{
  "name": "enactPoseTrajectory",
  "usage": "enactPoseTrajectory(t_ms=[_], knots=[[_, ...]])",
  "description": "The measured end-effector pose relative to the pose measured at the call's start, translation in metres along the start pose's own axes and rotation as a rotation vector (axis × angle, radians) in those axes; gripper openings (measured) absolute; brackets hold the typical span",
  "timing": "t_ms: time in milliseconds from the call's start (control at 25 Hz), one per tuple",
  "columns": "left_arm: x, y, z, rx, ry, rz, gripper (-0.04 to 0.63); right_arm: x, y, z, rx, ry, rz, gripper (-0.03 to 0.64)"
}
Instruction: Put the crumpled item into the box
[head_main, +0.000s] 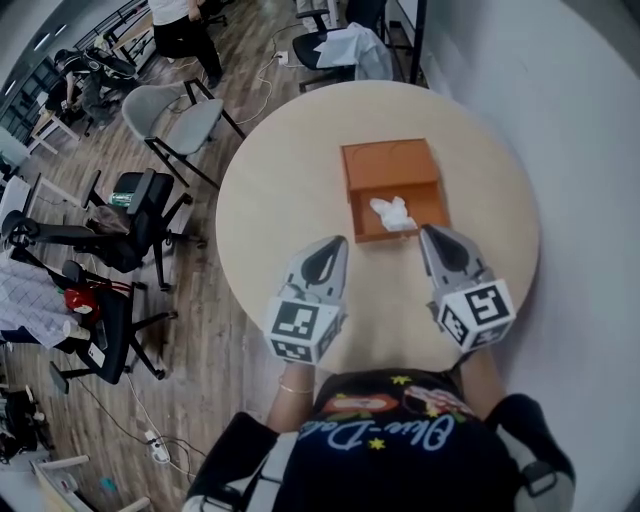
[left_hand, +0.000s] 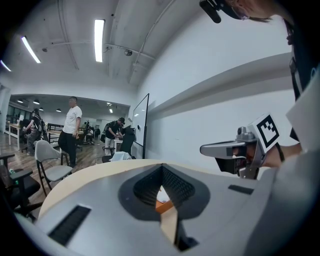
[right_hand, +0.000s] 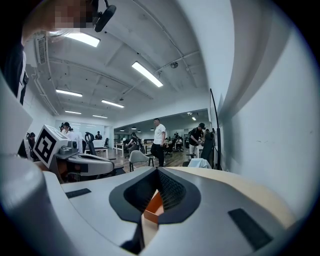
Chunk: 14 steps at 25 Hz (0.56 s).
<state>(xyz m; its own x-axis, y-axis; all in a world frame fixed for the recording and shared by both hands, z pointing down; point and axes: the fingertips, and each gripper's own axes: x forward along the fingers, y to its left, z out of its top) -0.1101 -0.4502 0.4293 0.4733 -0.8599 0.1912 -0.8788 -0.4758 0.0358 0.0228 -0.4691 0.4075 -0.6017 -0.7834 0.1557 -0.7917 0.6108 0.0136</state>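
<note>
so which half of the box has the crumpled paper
The lower half in the head view holds the crumpled paper; the upper half is bare.

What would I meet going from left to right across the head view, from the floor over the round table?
Black office chair → left gripper → crumpled white item, lying in the orange box → right gripper.

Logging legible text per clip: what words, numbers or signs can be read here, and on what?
No text reads clearly.
On the shirt: cursive print, too distorted to read.
Cubes on left gripper and right gripper: square markers, no words.
On the box: no print shows.
</note>
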Motion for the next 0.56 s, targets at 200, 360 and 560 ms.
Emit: enactPoseTrajectory(t_ms=[200,360,560], knots=[[0.0004,0.0003,0.0019,0.004,-0.010,0.003,-0.008,0.0007,-0.0004,0.0028,-0.006,-0.013,0.004,0.000],[-0.0016,-0.0008,0.0016,0.005,-0.009,0.002,-0.008,-0.0008,0.0010,0.0022,-0.002,-0.005,0.003,0.000],[-0.0018,-0.0023,0.0028,0.002,-0.010,0.003,-0.008,-0.0025,0.0002,0.0035,0.000,-0.003,0.002,0.000]])
